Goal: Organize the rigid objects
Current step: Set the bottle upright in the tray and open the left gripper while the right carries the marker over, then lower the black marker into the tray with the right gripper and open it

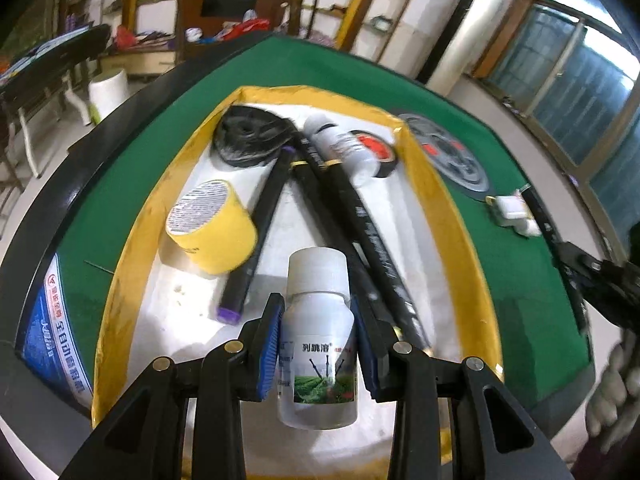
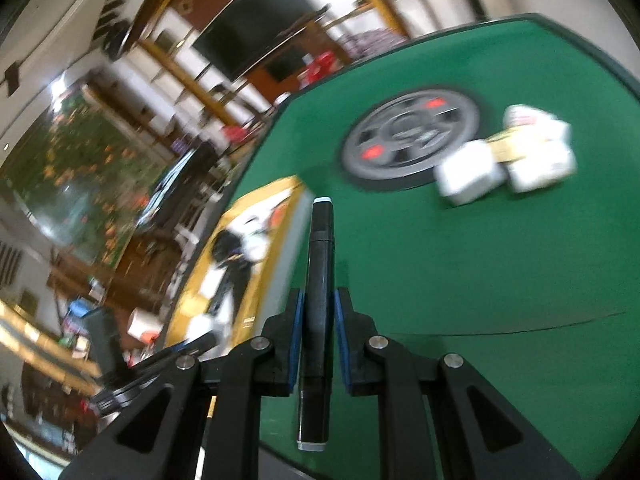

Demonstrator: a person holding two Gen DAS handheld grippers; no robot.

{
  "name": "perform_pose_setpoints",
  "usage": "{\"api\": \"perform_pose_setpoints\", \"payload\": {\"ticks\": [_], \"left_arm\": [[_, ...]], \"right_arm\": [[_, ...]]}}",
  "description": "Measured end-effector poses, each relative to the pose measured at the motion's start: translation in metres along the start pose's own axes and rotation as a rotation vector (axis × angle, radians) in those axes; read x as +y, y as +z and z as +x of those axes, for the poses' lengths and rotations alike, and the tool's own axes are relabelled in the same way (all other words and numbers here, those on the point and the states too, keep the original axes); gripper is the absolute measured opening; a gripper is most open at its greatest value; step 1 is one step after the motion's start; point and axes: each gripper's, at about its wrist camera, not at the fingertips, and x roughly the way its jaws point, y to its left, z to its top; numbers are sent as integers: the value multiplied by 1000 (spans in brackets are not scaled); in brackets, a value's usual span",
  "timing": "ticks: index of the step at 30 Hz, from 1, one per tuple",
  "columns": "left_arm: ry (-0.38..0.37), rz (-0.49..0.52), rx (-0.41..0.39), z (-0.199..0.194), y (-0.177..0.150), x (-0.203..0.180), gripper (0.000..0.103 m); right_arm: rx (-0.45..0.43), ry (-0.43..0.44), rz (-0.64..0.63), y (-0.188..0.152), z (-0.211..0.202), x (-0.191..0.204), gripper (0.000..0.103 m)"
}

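My left gripper (image 1: 318, 334) is shut on a white bottle (image 1: 318, 344) with a green label, held upright over the near end of the yellow-rimmed tray (image 1: 132, 264). In the tray lie a yellow tape roll (image 1: 210, 226), a purple-capped marker (image 1: 256, 224), two black pens (image 1: 360, 216), a second white bottle (image 1: 340, 144), a red-and-black tape roll (image 1: 374, 148) and a black bundle (image 1: 248, 136). My right gripper (image 2: 318, 320) is shut on a black marker (image 2: 318, 312) with pale end caps, held above the green table (image 2: 460, 260) right of the tray (image 2: 240, 248).
A grey disc with red marks (image 2: 408, 136) is set in the middle of the table. Small white blocks (image 2: 508, 156) with a yellowish piece lie right of it, also seen as white blocks (image 1: 514, 216). The table has a black raised rim (image 1: 36, 216). A person's gloved hand (image 1: 612, 392) shows at the right edge.
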Motion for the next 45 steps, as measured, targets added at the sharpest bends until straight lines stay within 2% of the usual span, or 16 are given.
{"api": "perform_pose_setpoints", "payload": {"ticks": [3,7,10,12,17,23,26,33,36,41,45], "left_arm": [[26,3,-8,4,3,1,36],[23,-4,-33,-1,2,4,37],[-7,-25,-56,-12,0,8,45],[-9,-31,-91,-24,-3,12,53],[-22,-65,-142,-42,-5,22,60],[-51,-111,-144,-43,-5,40,61],[-54,-122,-140,-40,-6,46,61],[-48,-115,-137,-40,-8,43,62],[-46,-120,-132,-40,-8,42,65],[-19,-115,-129,-42,-9,37,65],[3,-107,-122,-42,-10,29,65]], "right_arm": [[34,19,-39,-2,14,27,15],[74,22,-91,-2,36,59,15],[100,3,-120,-2,53,77,15],[111,-33,-150,-1,71,91,15],[136,-120,-216,-7,101,109,15],[147,-239,-293,-18,124,119,15],[130,-300,-332,-21,129,122,15],[133,-309,-326,-23,133,122,16],[124,-294,-320,-24,129,123,25],[62,-257,-333,-23,111,122,28],[-1,-243,-336,-20,90,117,37]]}}
